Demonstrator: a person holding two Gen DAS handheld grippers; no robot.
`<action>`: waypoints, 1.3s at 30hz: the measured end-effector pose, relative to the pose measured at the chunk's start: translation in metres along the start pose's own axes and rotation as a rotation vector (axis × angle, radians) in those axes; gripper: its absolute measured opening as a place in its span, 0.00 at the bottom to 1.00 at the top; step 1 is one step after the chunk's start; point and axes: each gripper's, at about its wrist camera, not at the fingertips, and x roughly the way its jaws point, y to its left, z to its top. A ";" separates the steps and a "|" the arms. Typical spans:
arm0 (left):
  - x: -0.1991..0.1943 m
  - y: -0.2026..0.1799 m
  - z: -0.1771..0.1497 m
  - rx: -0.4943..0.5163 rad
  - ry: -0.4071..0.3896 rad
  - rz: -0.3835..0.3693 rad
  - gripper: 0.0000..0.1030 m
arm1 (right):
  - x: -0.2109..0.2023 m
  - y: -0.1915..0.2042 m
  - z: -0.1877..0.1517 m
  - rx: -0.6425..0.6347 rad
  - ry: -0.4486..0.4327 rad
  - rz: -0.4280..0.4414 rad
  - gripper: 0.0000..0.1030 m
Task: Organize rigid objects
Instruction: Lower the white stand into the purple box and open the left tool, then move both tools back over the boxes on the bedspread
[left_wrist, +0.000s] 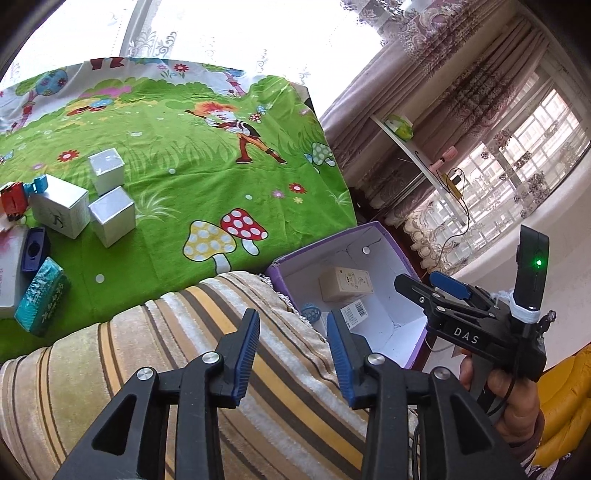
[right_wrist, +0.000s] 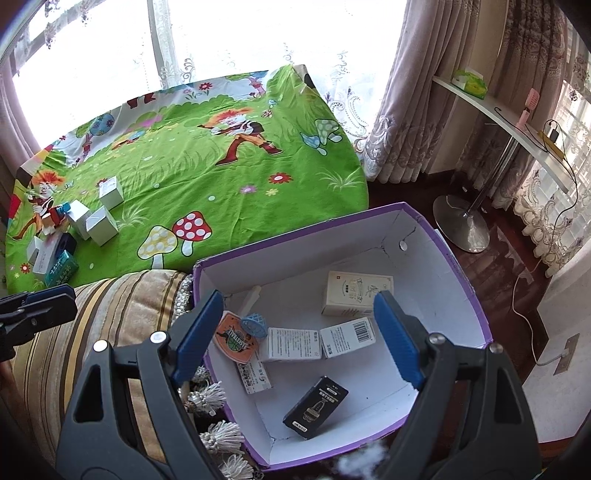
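Over the purple cardboard box with white lining (right_wrist: 454, 258) the right tongs (right_wrist: 299, 332) hang released — below lie a black carton (right_wrist: 316, 406), a barcoded white carton (right_wrist: 349, 336) and an orange "BASKETBALL" tag (right_wrist: 234, 338). Left tongs (left_wrist: 293, 354) gape empty above a striped plush cushion (left_wrist: 129, 369); silver boxes (left_wrist: 110, 214) wait on the green cartoon tabletop (left_wrist: 207, 177).

Your left gripper (left_wrist: 291, 354) and right gripper (right_wrist: 299, 332) were black plastic frames with ribbed blue pads (right_wrist: 397, 336) and silver pivot screws. The right one read "DAS" in white, with a green-lit black module tied on. You wore a brown cuff (left_wrist: 532, 430).
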 end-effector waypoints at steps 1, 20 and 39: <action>-0.003 0.005 0.000 -0.012 -0.006 0.006 0.39 | 0.000 0.005 0.000 -0.009 0.002 0.009 0.83; -0.074 0.111 -0.014 -0.229 -0.122 0.131 0.39 | 0.014 0.074 0.007 -0.136 0.052 0.129 0.83; -0.113 0.218 0.001 -0.370 -0.142 0.340 0.45 | 0.039 0.136 0.036 -0.246 0.079 0.205 0.83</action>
